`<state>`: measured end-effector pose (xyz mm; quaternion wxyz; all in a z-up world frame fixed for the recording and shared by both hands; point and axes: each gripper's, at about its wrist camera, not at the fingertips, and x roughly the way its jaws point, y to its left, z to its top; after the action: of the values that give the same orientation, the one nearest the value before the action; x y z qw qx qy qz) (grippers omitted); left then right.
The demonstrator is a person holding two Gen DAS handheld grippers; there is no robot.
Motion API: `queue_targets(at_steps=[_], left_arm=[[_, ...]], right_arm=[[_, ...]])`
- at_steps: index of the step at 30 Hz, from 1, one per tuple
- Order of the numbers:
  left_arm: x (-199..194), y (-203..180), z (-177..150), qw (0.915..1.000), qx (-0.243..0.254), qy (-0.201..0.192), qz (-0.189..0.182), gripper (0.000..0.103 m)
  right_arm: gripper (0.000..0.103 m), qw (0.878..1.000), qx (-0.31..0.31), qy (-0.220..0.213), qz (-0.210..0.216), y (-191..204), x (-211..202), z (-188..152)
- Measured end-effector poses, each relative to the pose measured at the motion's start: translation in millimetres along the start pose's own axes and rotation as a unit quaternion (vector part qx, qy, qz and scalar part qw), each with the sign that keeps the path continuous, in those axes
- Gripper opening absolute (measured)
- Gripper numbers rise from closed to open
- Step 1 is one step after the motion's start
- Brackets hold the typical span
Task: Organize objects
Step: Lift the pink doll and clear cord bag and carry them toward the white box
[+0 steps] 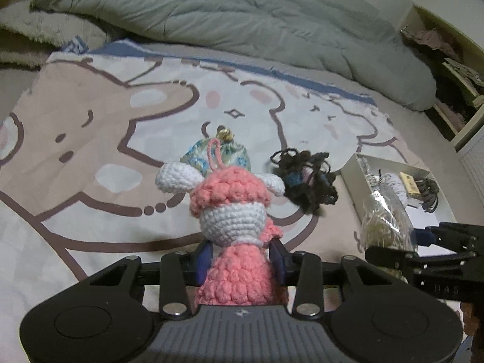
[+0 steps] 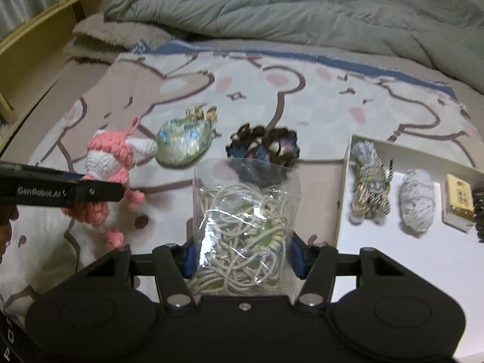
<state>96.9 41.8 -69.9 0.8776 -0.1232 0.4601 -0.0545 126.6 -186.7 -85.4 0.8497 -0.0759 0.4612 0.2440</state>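
My left gripper point(image 1: 242, 260) is shut on a pink and white crochet doll point(image 1: 233, 211), held upright above the cartoon blanket; the doll also shows at the left of the right wrist view point(image 2: 112, 175). My right gripper point(image 2: 242, 257) is shut on a clear plastic bag of beige cord point(image 2: 245, 220), just left of the white box point(image 2: 345, 181); the bag also shows in the left wrist view point(image 1: 384, 224). A shiny blue-green pouch point(image 2: 181, 142) and a dark yarn flower point(image 2: 266, 146) lie on the blanket beyond both grippers.
The white box holds a striped tinsel cat point(image 2: 369, 184), a grey-white yarn ball point(image 2: 417, 199), a small tan box point(image 2: 459, 201) and a dark item at its right edge. A grey duvet point(image 2: 302, 9) is heaped at the back. A wooden shelf edge point(image 2: 36, 45) stands left.
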Motion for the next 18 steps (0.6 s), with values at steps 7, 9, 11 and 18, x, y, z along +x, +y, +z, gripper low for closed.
queue_targets(at_steps=[7, 9, 11, 18], left_arm=[[-22.9, -10.6, -1.9, 0.9993, 0.018, -0.032, -0.004, 0.042], [-27.9, -12.6, -2.1, 0.9991, 0.02, -0.039, -0.005, 0.042], [-32.6, -16.0, -3.0, 0.9986, 0.026, -0.046, -0.003, 0.042], [-41.9, -28.3, -1.6, 0.9973, 0.035, -0.065, -0.003, 0.042]], right_arm=[[0.058, 0.999, 0.01, -0.041, -0.008, -0.8, -22.7, 3.9], [0.058, 0.999, 0.013, -0.049, -0.01, -1.4, -27.6, 4.7], [0.058, 0.998, 0.015, -0.057, -0.011, -2.1, -32.1, 5.2], [0.058, 0.996, 0.016, -0.085, -0.011, -4.3, -49.7, 4.9]])
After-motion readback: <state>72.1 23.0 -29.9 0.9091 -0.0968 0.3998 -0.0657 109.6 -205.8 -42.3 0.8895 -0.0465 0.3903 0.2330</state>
